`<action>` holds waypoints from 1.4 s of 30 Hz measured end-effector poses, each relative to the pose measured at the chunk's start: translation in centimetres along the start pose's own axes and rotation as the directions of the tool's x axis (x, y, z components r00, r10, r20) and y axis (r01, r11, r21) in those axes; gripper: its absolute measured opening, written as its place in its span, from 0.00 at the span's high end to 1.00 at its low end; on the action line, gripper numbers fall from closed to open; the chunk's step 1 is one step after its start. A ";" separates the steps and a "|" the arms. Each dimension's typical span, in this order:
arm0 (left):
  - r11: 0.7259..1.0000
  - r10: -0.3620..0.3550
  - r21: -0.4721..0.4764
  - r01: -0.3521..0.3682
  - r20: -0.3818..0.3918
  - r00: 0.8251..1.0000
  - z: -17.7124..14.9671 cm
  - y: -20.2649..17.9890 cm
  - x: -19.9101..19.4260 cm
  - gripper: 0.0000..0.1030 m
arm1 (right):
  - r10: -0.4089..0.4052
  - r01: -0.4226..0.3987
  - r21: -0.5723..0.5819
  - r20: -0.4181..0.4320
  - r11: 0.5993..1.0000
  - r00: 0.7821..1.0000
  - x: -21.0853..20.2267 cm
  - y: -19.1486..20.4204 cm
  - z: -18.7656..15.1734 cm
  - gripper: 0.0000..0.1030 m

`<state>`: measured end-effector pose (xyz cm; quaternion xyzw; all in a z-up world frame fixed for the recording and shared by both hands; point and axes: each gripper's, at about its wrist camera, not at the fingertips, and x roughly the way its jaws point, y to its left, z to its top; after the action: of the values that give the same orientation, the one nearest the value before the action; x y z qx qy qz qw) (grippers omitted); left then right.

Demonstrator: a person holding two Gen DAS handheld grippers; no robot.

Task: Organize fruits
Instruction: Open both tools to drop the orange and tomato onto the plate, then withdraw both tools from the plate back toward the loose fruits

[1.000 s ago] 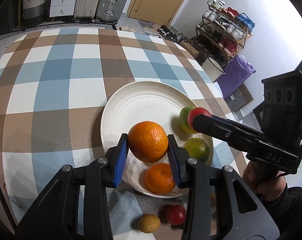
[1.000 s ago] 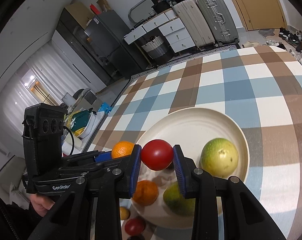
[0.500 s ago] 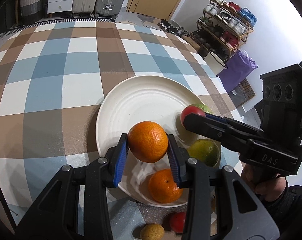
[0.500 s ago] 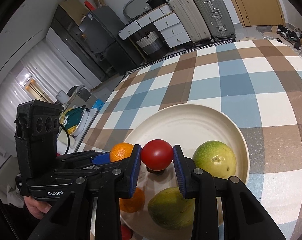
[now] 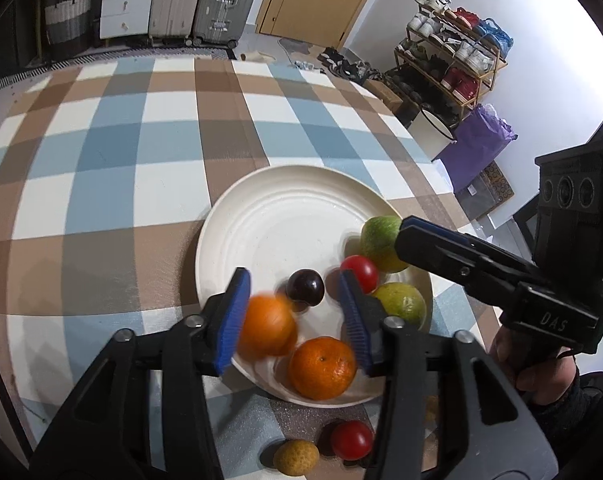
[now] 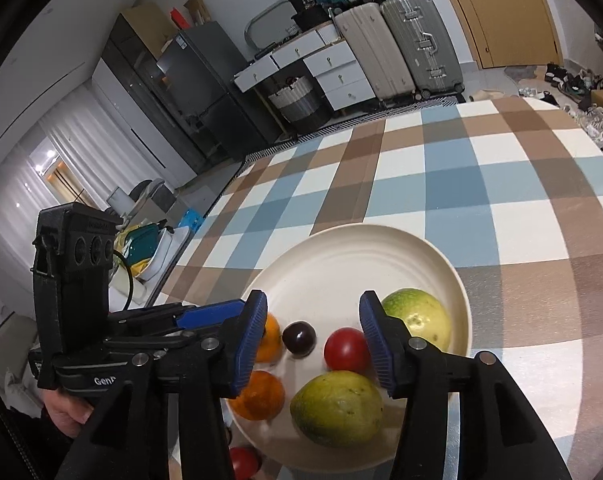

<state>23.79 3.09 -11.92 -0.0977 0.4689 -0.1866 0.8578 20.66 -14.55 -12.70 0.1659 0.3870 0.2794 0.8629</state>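
Left gripper point(image 5: 293, 316) opening, orange point(image 5: 266, 326) between jaws.

The orange point(image 5: 266, 326) was held tight in the left gripper point(image 5: 293, 320) before. Now the jaws are opening, and the orange is seen blurred, low by the left pad, over the plate point(image 5: 261, 216). The red tomato point(image 6: 346, 349) was squeezed in the right gripper point(image 6: 313, 338) before. Those jaws are opening too, and the tomato is now let go and lies on the plate. A dark plum point(image 5: 305, 287), hidden before, can now be seen.
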 end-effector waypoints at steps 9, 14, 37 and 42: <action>1.000 0.017 0.014 -0.018 0.046 0.999 -1.1 -1.1 -3.0 0.54 | -0.009 0.010 -0.019 0.061 1.000 0.998 -2.7 1.1 -0.5 0.48; 1.000 0.019 0.006 -0.019 0.077 0.997 -2.2 -1.7 -4.8 0.50 | -0.012 0.017 -0.041 0.119 0.999 0.993 -4.7 2.0 -1.2 0.28; 0.998 0.067 -0.001 -0.068 0.198 0.978 -8.2 -4.0 -11.6 0.44 | -0.079 0.108 -0.101 0.253 0.989 0.964 -10.1 4.2 -5.3 0.01; 0.997 0.072 -0.019 -0.069 0.207 0.976 -9.6 -4.0 -12.0 0.44 | -0.142 0.185 -0.138 0.276 0.973 0.951 -10.7 4.5 -6.7 0.01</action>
<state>8.92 4.44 -6.50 -0.1049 0.3811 -0.1421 0.9075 8.12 -17.06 -8.55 0.0984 0.2569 0.2126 0.9376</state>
